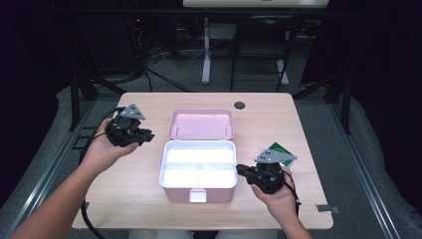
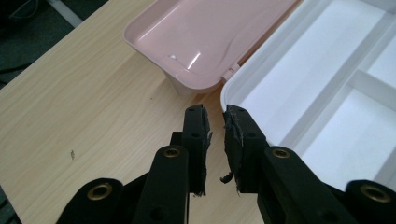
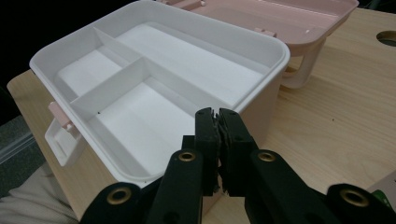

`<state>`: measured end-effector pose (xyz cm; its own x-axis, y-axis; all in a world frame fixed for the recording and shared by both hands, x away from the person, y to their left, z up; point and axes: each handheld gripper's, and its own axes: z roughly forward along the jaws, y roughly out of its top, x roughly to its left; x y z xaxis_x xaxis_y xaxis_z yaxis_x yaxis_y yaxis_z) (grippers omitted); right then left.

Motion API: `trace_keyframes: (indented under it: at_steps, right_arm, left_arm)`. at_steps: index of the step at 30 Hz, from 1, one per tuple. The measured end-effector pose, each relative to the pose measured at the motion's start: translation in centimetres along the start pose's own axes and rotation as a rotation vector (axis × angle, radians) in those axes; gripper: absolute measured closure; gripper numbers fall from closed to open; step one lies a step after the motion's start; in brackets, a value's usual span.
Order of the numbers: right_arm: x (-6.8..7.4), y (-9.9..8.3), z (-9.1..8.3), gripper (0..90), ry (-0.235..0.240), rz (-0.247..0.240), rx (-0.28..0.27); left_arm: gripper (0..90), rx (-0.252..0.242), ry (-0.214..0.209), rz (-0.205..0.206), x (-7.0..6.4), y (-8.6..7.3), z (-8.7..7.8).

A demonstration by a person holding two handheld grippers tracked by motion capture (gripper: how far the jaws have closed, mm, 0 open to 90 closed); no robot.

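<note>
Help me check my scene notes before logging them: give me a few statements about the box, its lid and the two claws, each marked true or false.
1. The pink lid is open and lies behind the box. True.
2. The white tray in the box holds tools. False: its compartments are empty.
3. The right claw has its jaws together, gripping nothing. True.
4. The left claw grips the lid. False: its jaws stand slightly apart near the tray's corner, holding nothing.
5. A green item lies on the table beside the right claw. True.

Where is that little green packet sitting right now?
In the high view, the green packet lies on the table at the right side, just right of the open pink box and right behind the right tongs.
</note>
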<state>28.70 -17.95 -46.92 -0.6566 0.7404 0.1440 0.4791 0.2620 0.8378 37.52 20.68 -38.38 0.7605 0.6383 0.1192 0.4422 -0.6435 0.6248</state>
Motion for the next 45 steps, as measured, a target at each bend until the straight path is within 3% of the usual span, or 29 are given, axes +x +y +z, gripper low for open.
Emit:
trace_keyframes:
  at_steps: [4, 5, 10, 11, 12, 13, 18, 22, 28, 34, 45]
  right_arm:
    - [-0.3, -0.2, -0.2, 86.3, -0.015, 0.009, 0.001]
    - [-0.3, -0.2, -0.2, 86.3, -0.016, 0.012, 0.0]
    - [-0.7, -0.5, -0.3, 86.2, -0.021, 0.019, -0.001]
    - [-0.7, -0.5, -0.3, 86.1, -0.022, 0.021, -0.001]
    - [-0.8, -0.6, -0.3, 86.0, -0.023, 0.023, -0.002]
    - [-0.8, -0.6, -0.3, 86.0, -0.023, 0.023, -0.002]
    - [-1.0, -0.7, -0.3, 85.5, -0.022, 0.033, -0.002]
    - [-1.1, -0.8, -0.3, 85.2, -0.026, 0.038, -0.002]
    - [-1.3, -1.0, -0.4, 84.5, -0.026, 0.044, 0.001]
    - [-1.4, -1.1, -0.3, 83.8, -0.024, 0.045, 0.006]
    - [-1.5, -1.2, -0.2, 81.6, -0.021, 0.054, 0.01]
  left_arm:
    - [77.9, 0.043, -0.012, 0.067, -1.1, 0.6, 0.4]
    - [78.0, 0.043, -0.012, 0.067, -1.1, 0.6, 0.4]
    - [78.1, 0.114, -0.03, 0.179, -2.5, 1.8, 1.1]
    - [78.2, 0.114, -0.03, 0.179, -2.5, 1.8, 1.1]
    - [78.2, 0.133, -0.035, 0.208, -2.8, 2.1, 1.2]
    - [78.3, 0.133, -0.035, 0.208, -2.8, 2.1, 1.2]
    - [78.3, 0.183, -0.046, 0.29, -3.9, 3.2, 1.9]
    - [78.3, 0.202, -0.052, 0.326, -4.4, 3.7, 2.3]
    - [78.2, 0.266, -0.073, 0.418, -5.6, 4.3, 3.0]
    - [77.9, 0.308, -0.095, 0.467, -6.4, 4.7, 3.6]
    - [74.5, 0.359, -0.093, 0.584, -9.8, 5.7, 5.6]
